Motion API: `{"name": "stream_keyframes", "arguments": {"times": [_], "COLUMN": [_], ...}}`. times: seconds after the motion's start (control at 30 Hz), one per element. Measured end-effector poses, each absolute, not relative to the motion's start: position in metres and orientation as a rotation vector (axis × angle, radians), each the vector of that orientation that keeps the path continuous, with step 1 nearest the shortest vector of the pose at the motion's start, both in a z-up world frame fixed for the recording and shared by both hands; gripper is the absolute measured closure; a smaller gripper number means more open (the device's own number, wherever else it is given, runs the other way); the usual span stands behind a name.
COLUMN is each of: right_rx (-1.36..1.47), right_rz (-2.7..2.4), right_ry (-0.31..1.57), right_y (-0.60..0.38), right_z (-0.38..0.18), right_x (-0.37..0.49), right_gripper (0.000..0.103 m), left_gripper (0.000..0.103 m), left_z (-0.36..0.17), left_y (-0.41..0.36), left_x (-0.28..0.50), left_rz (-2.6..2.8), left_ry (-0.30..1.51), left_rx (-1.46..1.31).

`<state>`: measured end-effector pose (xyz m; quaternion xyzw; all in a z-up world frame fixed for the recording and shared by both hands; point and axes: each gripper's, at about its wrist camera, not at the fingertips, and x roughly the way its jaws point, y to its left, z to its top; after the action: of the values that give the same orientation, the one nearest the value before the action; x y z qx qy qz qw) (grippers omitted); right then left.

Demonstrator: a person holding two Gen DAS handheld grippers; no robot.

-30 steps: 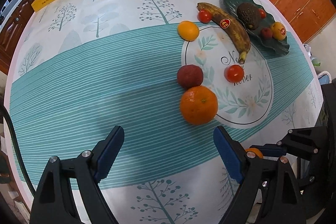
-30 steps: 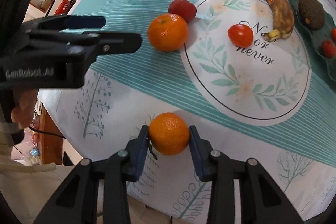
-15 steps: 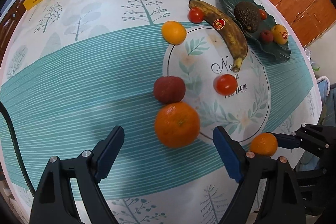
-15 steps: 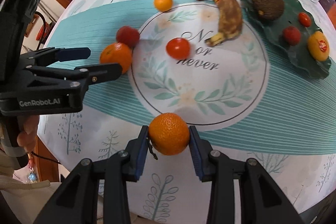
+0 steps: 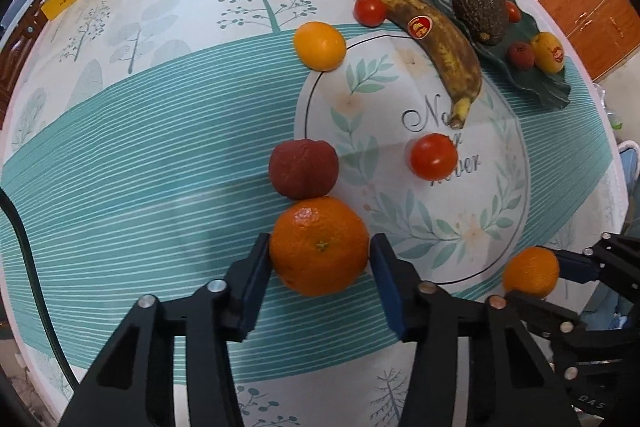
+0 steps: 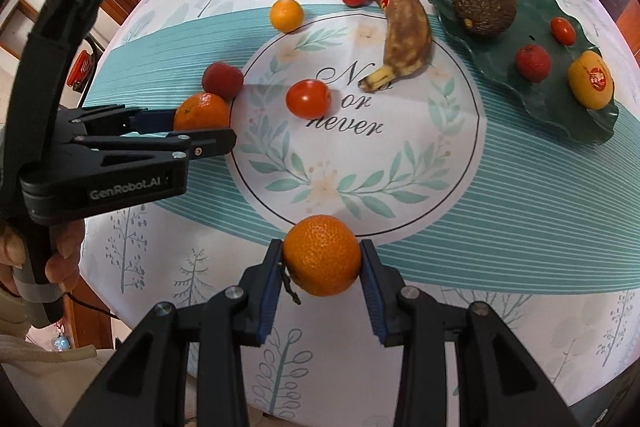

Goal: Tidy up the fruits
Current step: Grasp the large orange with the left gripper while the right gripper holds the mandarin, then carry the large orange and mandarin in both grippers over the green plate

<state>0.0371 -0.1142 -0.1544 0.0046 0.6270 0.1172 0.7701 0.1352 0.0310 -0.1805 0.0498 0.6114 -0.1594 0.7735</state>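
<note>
oranges: one [image 5: 319, 245] between the closing left gripper [image 5: 319, 259] pads; another [image 6: 322, 255] pinched in the right gripper [image 6: 322, 267]

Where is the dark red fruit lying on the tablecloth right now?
In the left wrist view, the dark red fruit sits mid-table, touching the large orange just below it.

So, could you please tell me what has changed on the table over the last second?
The left gripper came forward over the big orange, and its fingers are closing on it. The right gripper kept its grip on the smaller orange. The other fruit and the green plate stayed put.
</note>
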Motion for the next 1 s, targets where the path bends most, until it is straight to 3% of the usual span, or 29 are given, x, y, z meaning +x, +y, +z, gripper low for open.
{"name": "stream_keyframes", "arguments": {"times": [0.47, 1.0], "right_rx": [0.017, 0.026], "right_rz": [0.261, 0.271], "right_ry": [1.327, 1.215], "right_y": [-0.129, -0.181], "right_z": [-0.144, -0.093], "right_x": [0.032, 0.047], "right_gripper": [0.066, 0.066], "left_gripper": [0.06, 0.06], "left_z": [-0.172, -0.096], "left_y": [0.005, -0.051], "left_x": [0.115, 0.115], "left_rz": [-0.36, -0.426], "left_ry": [1.305, 1.161], "left_rx": [0.154, 0.162]}}
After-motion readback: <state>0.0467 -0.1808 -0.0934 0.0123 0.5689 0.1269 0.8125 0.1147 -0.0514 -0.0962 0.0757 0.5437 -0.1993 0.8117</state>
